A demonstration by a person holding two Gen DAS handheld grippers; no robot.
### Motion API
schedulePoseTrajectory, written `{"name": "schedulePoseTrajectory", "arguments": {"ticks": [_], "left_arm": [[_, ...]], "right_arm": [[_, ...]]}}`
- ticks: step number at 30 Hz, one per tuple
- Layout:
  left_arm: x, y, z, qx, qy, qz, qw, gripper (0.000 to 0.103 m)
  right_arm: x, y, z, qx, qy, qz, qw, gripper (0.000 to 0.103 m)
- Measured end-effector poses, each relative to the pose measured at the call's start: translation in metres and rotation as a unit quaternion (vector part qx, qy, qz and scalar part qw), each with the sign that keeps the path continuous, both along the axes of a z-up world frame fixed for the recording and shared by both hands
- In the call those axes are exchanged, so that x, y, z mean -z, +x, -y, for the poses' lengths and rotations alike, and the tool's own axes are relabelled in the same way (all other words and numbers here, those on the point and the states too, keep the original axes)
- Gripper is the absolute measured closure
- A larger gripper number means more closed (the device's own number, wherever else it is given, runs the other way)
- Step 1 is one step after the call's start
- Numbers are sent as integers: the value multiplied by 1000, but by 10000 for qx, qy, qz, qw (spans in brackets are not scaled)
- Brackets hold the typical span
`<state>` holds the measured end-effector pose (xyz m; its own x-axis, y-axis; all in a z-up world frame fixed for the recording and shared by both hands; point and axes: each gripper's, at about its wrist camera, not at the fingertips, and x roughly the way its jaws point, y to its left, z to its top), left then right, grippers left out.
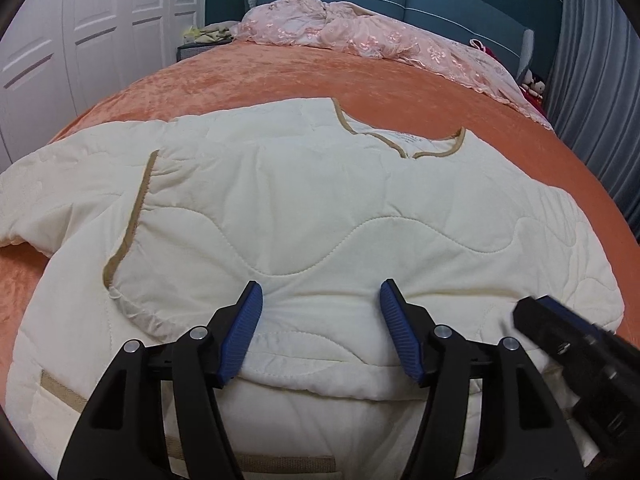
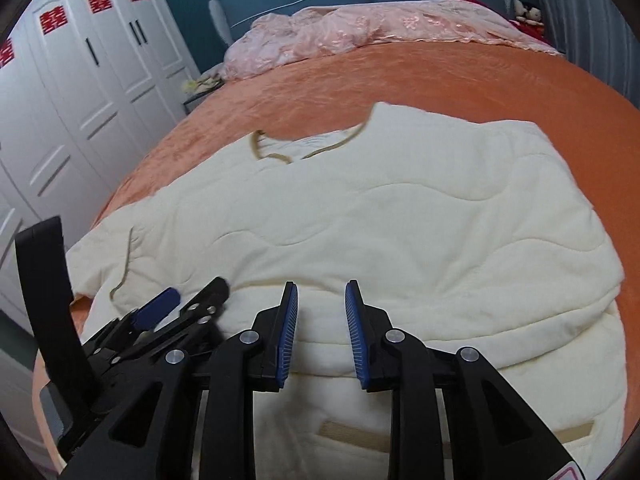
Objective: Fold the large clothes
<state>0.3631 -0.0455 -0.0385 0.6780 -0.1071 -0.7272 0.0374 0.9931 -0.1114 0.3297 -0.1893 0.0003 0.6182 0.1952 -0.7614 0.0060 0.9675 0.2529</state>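
Two grippers over one cream quilted garment (image 1: 320, 208) spread on orange bed cover (image 1: 248, 76).
Left gripper (image 1: 321, 294): jaws wide apart, pads straddling a fabric fold, not pinching. Right gripper (image 2: 321, 294): jaws narrowly parted, nothing clamped.

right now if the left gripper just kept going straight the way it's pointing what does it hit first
Most likely the cream quilted jacket. The left gripper angles down at it with open jaws and nothing between them, just above the folded-up lower edge. Behind that lies only the orange bedspread. Exact clearance is hard to judge.
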Motion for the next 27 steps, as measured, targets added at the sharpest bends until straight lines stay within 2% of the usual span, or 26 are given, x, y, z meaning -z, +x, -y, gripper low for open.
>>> {"name": "schedulePoseTrajectory", "arguments": {"ticks": [1,4,6,7,9,12,15,17,19,21,23,24,25,27], "left_arm": [[-3,-3,-5,-144,26,-10,9999,46],[-15,-14,-43,-318,-487,-6,9983,44],[-24,-20,-77,-511,-550,12,9972,43],[-29,-23,-96,-659,-544,52,9963,42],[-36,-27,-144,-1024,-572,113,9930,32],[-37,-26,-228,-1813,-663,-26,9812,26],[-28,-29,-316,-2781,-829,-248,9567,26],[-22,-30,-370,-3365,-1091,-329,9348,26],[-15,-31,-420,-3892,-1463,-287,9090,26],[-7,-27,-457,-4164,-1813,-303,8904,27],[-1,-18,-480,-4233,-2203,-298,8783,28],[-2,-16,-483,-4264,-2323,-238,8739,32],[-3,-10,-485,-4187,-2494,-163,8731,38],[-4,7,-482,-3914,-2781,-320,8766,92]], "right_arm": [[4,3,-7,-64,18,-47,10000,86],[23,8,-20,-96,-93,-265,9996,86],[27,7,-19,-68,-80,-248,9996,87],[29,6,-18,-54,-76,-251,9996,88],[32,6,-19,-43,-127,-254,9996,88],[32,6,-26,-54,-366,-216,9991,88],[32,6,-32,-60,-626,-170,9979,88],[32,5,-35,-57,-745,-146,9971,88],[32,4,-37,-52,-817,-129,9966,88],[32,4,-38,-51,-864,-116,9962,88],[33,5,-38,-49,-893,-103,9959,88],[33,5,-38,-46,-906,-96,9958,88],[33,5,-39,-43,-921,-88,9957,88],[33,4,-40,-34,-942,-70,9955,87]]}}
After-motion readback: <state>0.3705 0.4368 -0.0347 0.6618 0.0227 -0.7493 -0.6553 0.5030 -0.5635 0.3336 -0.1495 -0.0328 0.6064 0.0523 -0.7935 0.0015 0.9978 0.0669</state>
